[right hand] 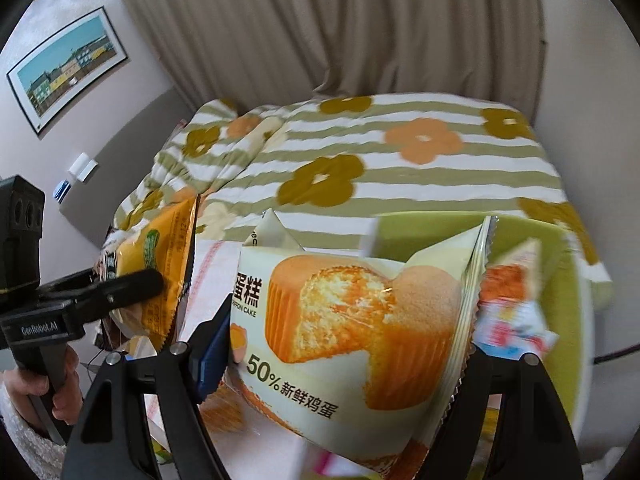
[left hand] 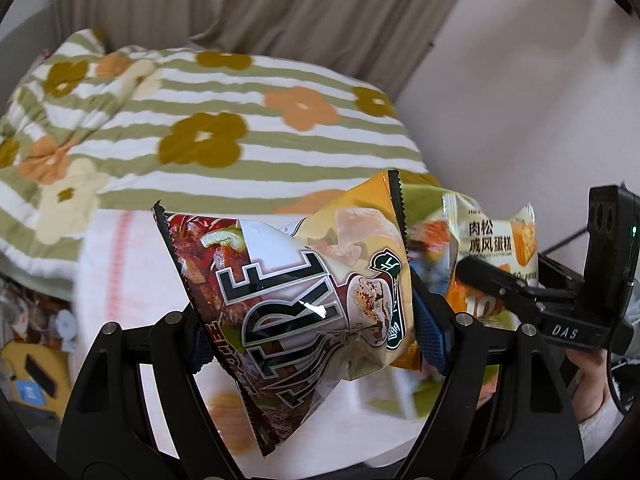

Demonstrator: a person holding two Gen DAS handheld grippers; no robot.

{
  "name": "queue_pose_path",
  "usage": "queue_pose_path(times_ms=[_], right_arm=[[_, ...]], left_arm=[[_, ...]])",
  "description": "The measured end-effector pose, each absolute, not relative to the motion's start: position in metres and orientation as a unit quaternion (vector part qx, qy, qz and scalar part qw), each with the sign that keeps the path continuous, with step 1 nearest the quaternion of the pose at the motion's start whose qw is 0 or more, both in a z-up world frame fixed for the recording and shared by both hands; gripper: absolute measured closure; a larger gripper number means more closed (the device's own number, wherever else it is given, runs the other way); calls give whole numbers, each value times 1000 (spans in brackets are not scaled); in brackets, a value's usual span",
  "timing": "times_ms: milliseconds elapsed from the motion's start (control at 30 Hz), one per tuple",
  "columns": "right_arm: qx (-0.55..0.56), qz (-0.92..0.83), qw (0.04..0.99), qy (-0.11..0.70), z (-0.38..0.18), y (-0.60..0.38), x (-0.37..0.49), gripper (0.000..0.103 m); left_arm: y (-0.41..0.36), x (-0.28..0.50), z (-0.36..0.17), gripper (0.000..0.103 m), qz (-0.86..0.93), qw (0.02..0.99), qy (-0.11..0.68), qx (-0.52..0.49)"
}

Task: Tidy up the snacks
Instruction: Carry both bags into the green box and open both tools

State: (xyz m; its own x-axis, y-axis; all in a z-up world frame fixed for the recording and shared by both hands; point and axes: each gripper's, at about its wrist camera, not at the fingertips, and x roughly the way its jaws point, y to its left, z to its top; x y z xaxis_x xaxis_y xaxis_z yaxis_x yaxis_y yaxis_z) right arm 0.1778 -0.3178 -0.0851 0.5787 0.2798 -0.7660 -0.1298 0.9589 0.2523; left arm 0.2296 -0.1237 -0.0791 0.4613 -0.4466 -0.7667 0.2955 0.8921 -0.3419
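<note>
Snacks ride pinched so they hang clear: the left hand-held gripper clamps a crinkled brown-and-yellow chip bag mid-frame. The right hand-held gripper clamps a cream chiffon-cake packet lower centre, above a lime-green bin at right, probably its destination.

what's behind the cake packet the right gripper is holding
Behind the cake packet, held in the right gripper, are a green bin and the flowered bedspread. The packet covers most of the bin's inside.

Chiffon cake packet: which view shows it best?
The right wrist view: the chiffon cake packet fills the frame between the right claw's fingers, its print readable. The left wrist view shows it small, off to the side, partly hidden by that claw.
</note>
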Motion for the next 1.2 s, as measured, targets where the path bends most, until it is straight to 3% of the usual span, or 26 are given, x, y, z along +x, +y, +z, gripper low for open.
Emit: queue_pose_path(times_ms=[233, 533, 667, 733, 800, 833, 1200], right_arm=[[100, 87, 889, 439, -80, -395, 150, 28], [133, 70, 881, 448, -94, -446, 148, 28], [143, 63, 878, 452, -100, -455, 154, 28], [149, 62, 876, 454, -102, -458, 159, 28], [148, 61, 876, 456, -103, -462, 167, 28], [148, 60, 875, 456, -104, -462, 170, 28], [154, 63, 868, 468, -116, -460, 199, 28]], left_arm=[[-225, 203, -94, 26, -249, 832, 491, -62], [-292, 206, -140, 26, -250, 799, 547, -10], [-304, 212, -144, 25, -263, 796, 545, 10], [-304, 214, -142, 19, -263, 802, 536, 23], [-306, 216, -139, 2, -256, 809, 527, 43], [-305, 218, -138, 0, -257, 812, 522, 44], [-270, 230, -127, 0, -258, 818, 515, 15]])
